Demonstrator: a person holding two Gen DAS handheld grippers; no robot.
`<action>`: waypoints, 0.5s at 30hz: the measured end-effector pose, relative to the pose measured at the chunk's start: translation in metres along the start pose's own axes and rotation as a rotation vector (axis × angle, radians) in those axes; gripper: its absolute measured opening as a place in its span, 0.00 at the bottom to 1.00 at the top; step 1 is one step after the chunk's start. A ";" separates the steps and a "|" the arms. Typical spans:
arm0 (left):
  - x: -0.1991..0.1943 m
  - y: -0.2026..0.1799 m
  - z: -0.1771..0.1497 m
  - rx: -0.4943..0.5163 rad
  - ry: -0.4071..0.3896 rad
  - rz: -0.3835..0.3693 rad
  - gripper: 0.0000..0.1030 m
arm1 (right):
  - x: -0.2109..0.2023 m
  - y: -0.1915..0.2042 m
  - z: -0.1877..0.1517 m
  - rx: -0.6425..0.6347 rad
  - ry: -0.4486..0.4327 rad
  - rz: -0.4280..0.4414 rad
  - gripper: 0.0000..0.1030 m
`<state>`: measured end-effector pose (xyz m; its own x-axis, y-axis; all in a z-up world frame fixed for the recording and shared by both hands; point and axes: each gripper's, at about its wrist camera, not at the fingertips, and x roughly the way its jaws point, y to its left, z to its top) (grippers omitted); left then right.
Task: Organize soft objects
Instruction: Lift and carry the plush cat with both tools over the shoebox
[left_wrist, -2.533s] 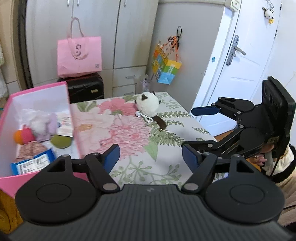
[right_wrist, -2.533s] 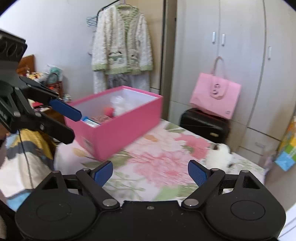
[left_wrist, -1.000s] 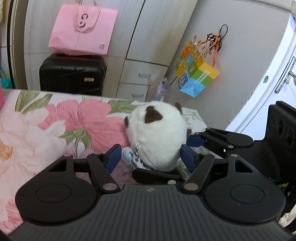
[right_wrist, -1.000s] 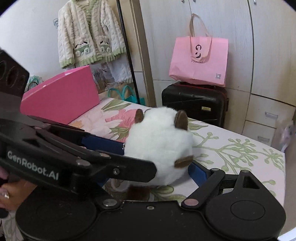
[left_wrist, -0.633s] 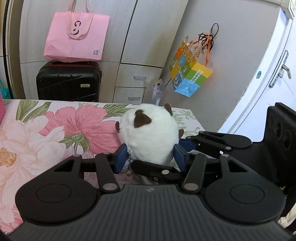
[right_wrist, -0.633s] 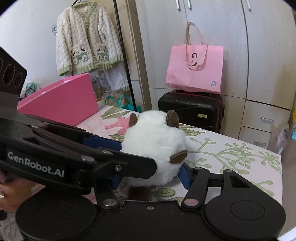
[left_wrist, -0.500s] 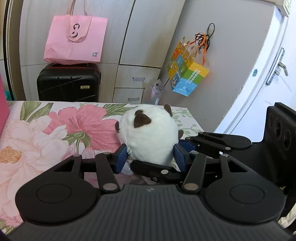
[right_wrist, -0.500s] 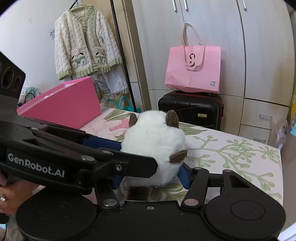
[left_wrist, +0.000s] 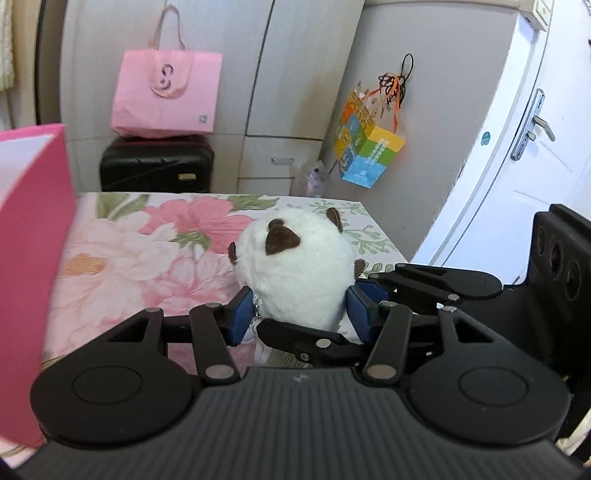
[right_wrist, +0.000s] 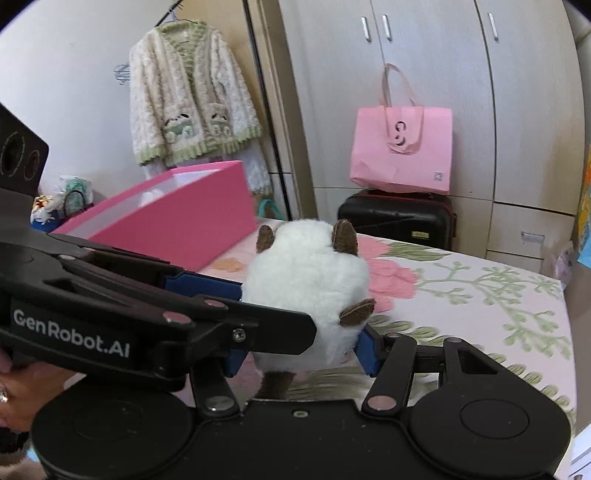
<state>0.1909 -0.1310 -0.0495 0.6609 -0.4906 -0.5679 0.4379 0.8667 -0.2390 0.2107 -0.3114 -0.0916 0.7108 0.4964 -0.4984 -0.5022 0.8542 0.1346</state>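
Both grippers hold one thing: a white plush (left_wrist: 295, 266) with brown ears, raised a little above the floral bench (left_wrist: 140, 258). Left gripper (left_wrist: 300, 314): jaws clamped on the plush's lower flanks, blue pads pressed into the fur at either side. Right gripper (right_wrist: 301, 349): jaws likewise pinching the plush low down, crossing the left one from 3 o'clock in the left wrist view. The jaws of both have just been closing, with the plush between them, and now sit firm on it. In the right wrist view a hand (right_wrist: 22, 391) grips the left tool at 9 o'clock. Pink box (right_wrist: 177, 214) stands open on the bench at 10 o'clock of the plush, well apart from it; a pale soft thing shows just over its rim, the rest of its contents hidden. Judgement: pickup done, carry under way. Left to do: bring the plush over the box rim, release, withdraw. No other loose soft thing shows on the bench, so this looks like the last item.
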 end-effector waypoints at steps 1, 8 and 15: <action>-0.007 0.000 -0.003 0.002 -0.005 0.005 0.51 | -0.003 0.008 -0.001 -0.011 -0.007 -0.003 0.61; -0.056 0.010 -0.023 0.019 -0.033 0.024 0.51 | -0.021 0.061 -0.006 -0.066 -0.033 -0.004 0.61; -0.104 0.026 -0.048 0.012 -0.031 0.040 0.51 | -0.035 0.118 -0.016 -0.106 -0.034 0.003 0.61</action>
<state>0.1045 -0.0527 -0.0343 0.6969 -0.4582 -0.5518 0.4175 0.8847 -0.2073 0.1185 -0.2304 -0.0718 0.7245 0.5054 -0.4686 -0.5525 0.8324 0.0435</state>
